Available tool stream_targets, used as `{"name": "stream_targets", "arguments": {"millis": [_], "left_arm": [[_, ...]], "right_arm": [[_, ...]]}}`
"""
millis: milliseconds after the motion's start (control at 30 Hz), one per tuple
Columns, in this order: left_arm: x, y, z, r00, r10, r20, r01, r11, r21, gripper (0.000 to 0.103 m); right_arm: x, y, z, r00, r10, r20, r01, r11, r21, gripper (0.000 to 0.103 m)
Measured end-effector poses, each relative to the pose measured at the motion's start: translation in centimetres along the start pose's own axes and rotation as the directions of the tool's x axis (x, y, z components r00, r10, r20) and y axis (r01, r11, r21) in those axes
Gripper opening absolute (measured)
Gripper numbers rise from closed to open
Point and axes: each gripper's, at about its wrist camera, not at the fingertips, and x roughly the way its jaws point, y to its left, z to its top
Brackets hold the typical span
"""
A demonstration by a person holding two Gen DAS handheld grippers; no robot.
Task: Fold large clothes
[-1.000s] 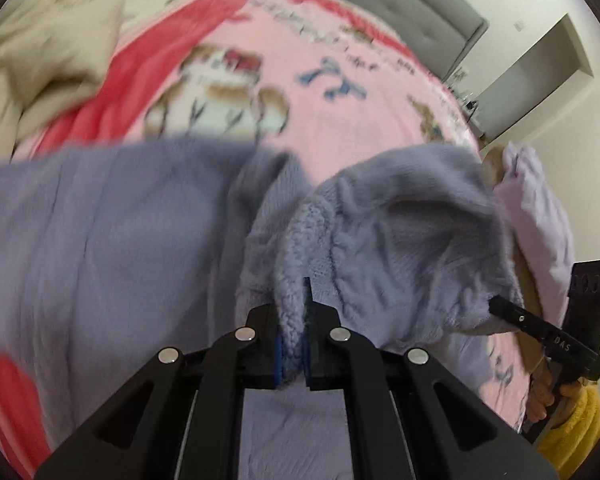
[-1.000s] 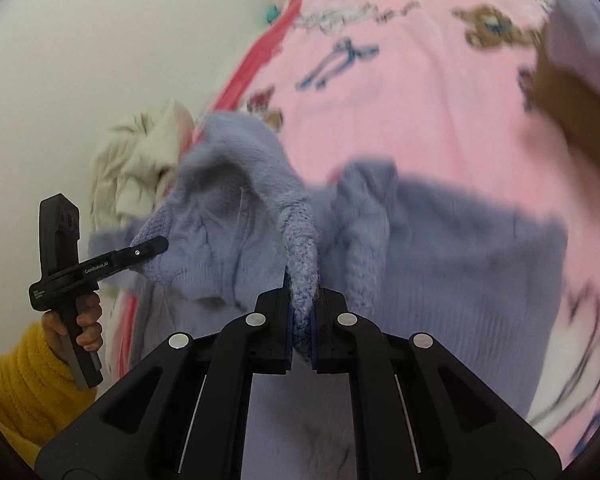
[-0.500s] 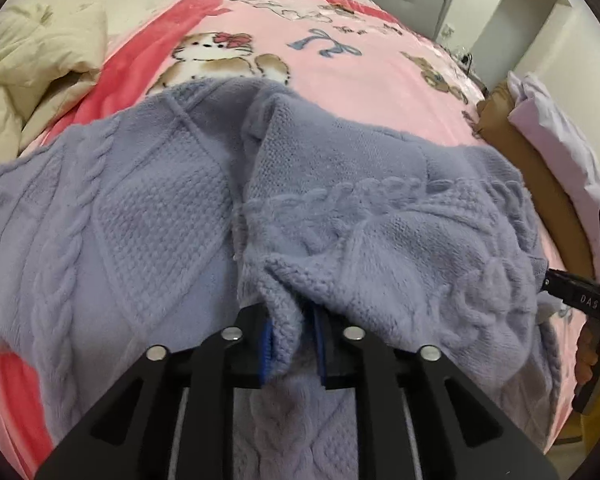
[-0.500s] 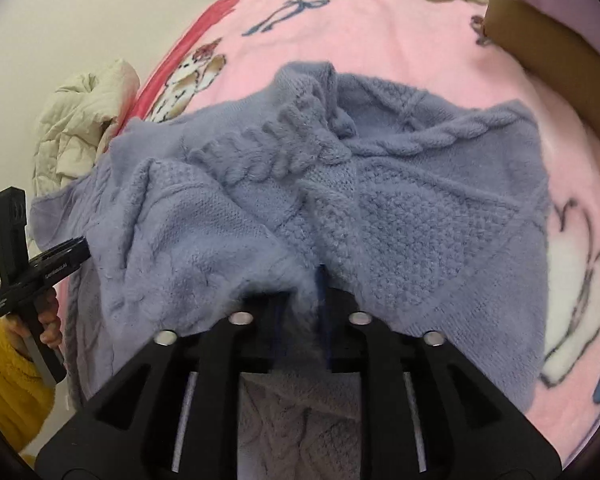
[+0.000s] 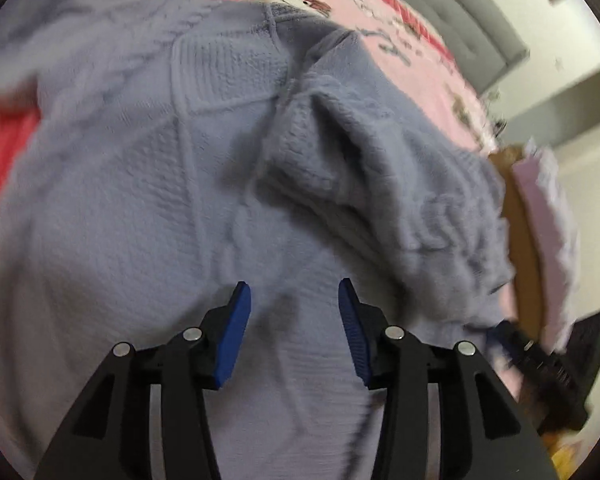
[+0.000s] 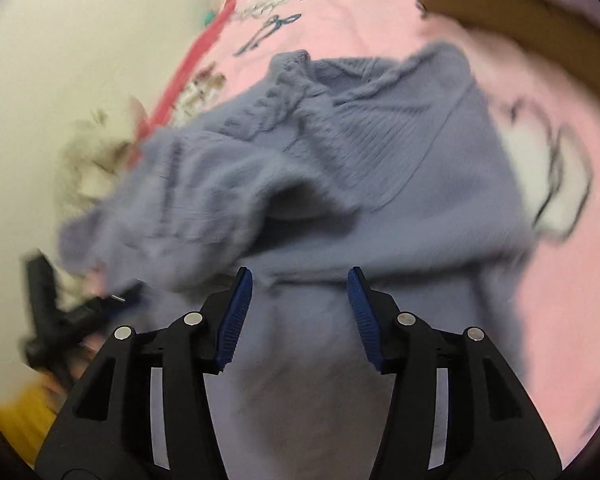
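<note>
Both the left gripper [image 5: 294,292] and right gripper [image 6: 300,280] are spread above the soft, floppy lavender cable-knit sweater [image 5: 140,200], probably best pinched at its thick hem.

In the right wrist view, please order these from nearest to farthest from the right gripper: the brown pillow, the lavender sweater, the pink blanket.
From the right gripper:
1. Lavender sweater, directly under and ahead of the open fingers.
2. Pink blanket, spread beneath the sweater, showing to the right and beyond it.
3. Brown pillow, at the far upper right, on the blanket's edge.
</note>
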Motion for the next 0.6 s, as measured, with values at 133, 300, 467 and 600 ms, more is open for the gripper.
{"name": "stream_targets", "arguments": {"millis": [133,300,467,600], "left_arm": [[1.3,-0.6,0.2,0.994,-0.103,0.020,0.104,0.991,-0.078,0.045],[2.7,-2.0,1.7,0.988,-0.144,0.061,0.151,0.981,-0.126,0.045],[4.1,-2.2,3.4,0.992,-0.115,0.048,0.121,0.980,-0.160,0.030],[2.5,-3.3,3.5,0.993,-0.094,0.069,0.100,0.991,-0.093,0.008]], "right_arm": [[2.1,0.3,-0.2,0.990,0.129,0.055,-0.135,0.981,0.137,0.048],[4.5,0.7,1.5,0.989,0.113,0.100,-0.132,0.968,0.211,0.050],[5.7,0.7,2.9,0.992,0.096,0.087,-0.112,0.973,0.202,0.024],[4.7,1.4,3.0,0.987,0.117,0.106,-0.135,0.975,0.174,0.012]]}}
